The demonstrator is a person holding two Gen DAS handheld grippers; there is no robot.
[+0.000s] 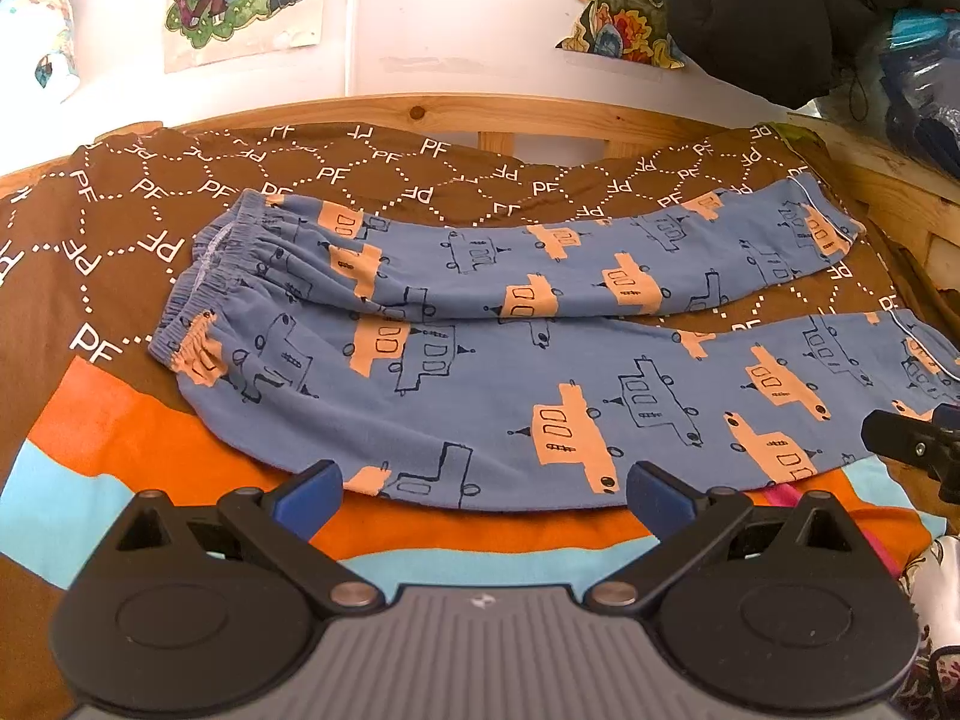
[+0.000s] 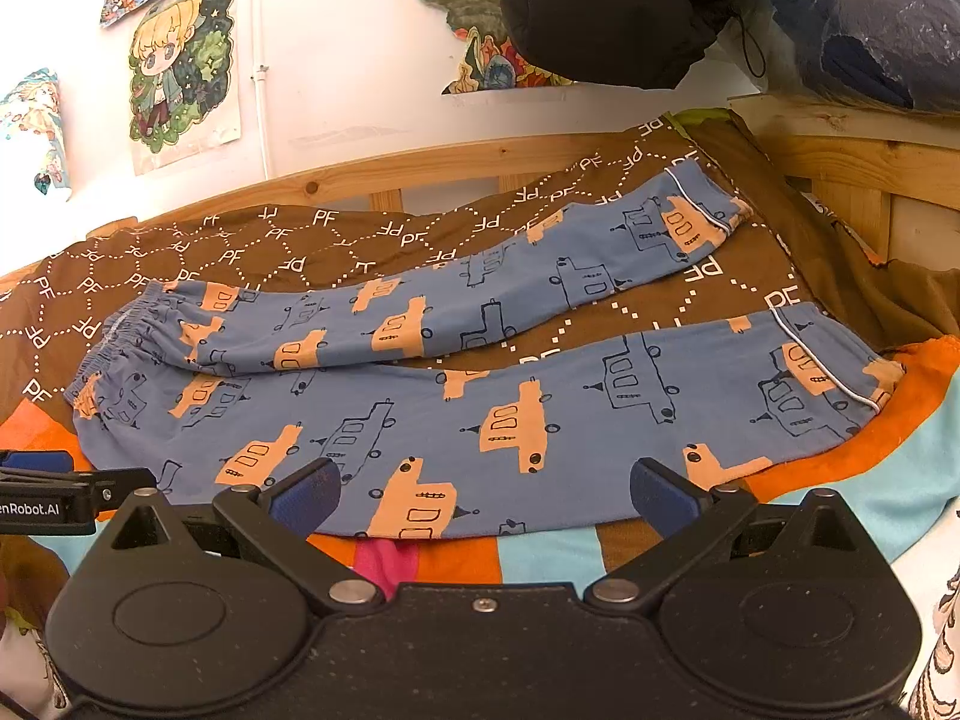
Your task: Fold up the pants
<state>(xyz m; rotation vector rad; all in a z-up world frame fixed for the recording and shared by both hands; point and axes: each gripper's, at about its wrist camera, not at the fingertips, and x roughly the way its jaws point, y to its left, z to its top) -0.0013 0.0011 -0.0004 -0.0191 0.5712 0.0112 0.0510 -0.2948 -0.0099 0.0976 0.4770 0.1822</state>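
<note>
Blue pants (image 1: 510,372) with orange and outlined car prints lie flat on the bed, waistband at the left, both legs stretched to the right and slightly spread. They also show in the right wrist view (image 2: 480,396). My left gripper (image 1: 483,495) is open and empty, just in front of the near leg's lower edge. My right gripper (image 2: 483,495) is open and empty, in front of the same leg, further toward the cuffs. The right gripper's tip (image 1: 912,444) shows at the right edge of the left wrist view.
The pants lie on a brown blanket with white "PF" print (image 1: 120,240) and orange and light blue stripes (image 1: 120,462). A wooden bed frame (image 1: 420,114) runs behind. A black garment (image 1: 780,12) hangs at the upper right. Posters hang on the white wall.
</note>
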